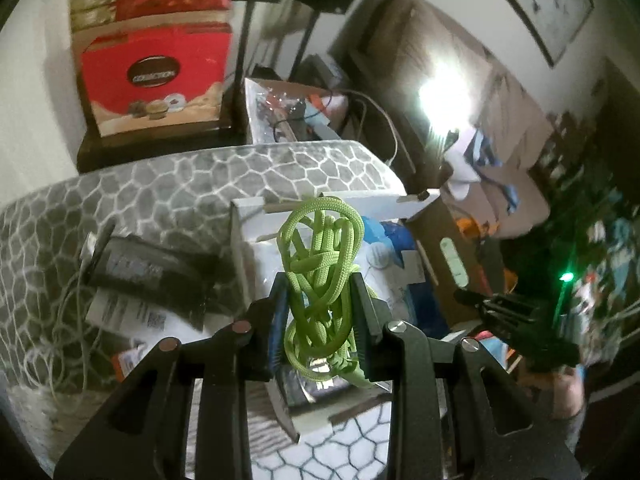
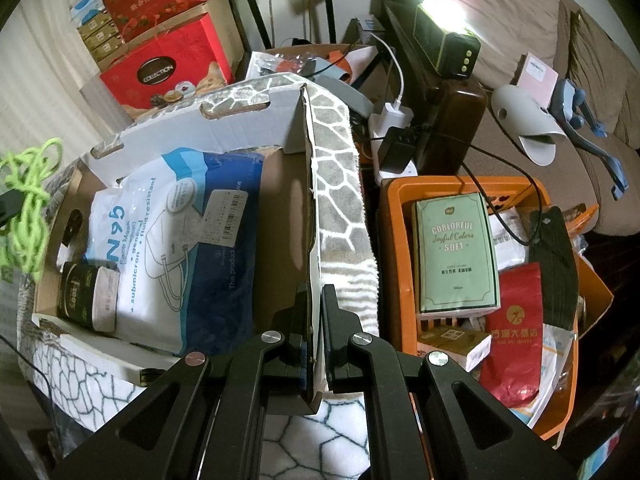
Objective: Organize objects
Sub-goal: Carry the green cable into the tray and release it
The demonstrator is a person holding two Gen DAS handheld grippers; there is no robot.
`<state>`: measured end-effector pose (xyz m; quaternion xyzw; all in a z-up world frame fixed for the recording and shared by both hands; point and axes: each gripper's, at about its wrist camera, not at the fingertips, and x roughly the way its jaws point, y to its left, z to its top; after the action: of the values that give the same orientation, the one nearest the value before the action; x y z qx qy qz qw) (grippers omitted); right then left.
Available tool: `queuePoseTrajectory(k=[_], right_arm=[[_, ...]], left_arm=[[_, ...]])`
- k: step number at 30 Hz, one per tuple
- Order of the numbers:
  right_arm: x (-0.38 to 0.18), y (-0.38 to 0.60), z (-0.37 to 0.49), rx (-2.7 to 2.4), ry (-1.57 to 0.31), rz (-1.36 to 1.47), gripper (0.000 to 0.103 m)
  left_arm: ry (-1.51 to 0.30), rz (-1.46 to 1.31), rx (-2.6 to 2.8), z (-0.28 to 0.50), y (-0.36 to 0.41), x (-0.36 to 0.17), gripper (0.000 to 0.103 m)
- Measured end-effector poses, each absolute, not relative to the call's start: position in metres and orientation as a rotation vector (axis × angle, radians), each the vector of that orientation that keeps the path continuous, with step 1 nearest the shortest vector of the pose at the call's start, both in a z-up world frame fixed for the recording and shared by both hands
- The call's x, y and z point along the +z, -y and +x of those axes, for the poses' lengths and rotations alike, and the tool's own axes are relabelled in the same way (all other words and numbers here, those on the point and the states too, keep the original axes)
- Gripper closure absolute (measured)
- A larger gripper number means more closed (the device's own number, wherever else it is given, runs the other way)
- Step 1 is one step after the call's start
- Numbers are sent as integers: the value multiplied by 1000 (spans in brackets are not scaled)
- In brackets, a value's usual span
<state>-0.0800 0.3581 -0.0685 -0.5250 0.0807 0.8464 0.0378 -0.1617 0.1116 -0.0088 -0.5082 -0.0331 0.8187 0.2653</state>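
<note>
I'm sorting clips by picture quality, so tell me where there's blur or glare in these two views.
Left wrist view: motion-smeared background, a blown-out lamp, but the green cord clamped in the left gripper is fairly sharp. Right wrist view: mostly crisp, readable print on the N95 mask pack; the lamp glares, and fisheye bending curves the edges.

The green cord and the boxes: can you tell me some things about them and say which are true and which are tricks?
1. The left gripper holds a green cord. True.
2. The right gripper is wide open. False: it is shut on the cardboard box wall.
3. The mask pack lies in the orange basket. False: it lies in the cardboard box.
4. A green tissue pack lies in the orange basket. True.
</note>
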Motion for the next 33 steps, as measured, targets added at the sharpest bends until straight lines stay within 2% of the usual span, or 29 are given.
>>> queuePoseTrajectory(k=[3, 13, 17, 25, 30, 33], right_arm=[[-68, -358, -80, 2597, -249, -1611, 98], [-69, -357, -80, 2597, -241, -1609, 98], [-69, -357, -80, 2595, -239, -1610, 98], [-69, -357, -80, 2595, -241, -1609, 98], [-69, -357, -80, 2596, -238, -1609, 98], [-69, -358, -80, 2596, -246, -1610, 98]], left_arm=[[26, -1391, 2194, -169, -129, -16, 76], [4, -1519, 2182, -187, -145, -49, 75], [-65, -1574, 2179, -191, -150, -62, 75], [-105, -1477, 2206, -187, -153, -62, 73], [-130, -1490, 2219, -182, -153, -59, 63], [-86, -1461, 2217, -176, -146, -47, 46]])
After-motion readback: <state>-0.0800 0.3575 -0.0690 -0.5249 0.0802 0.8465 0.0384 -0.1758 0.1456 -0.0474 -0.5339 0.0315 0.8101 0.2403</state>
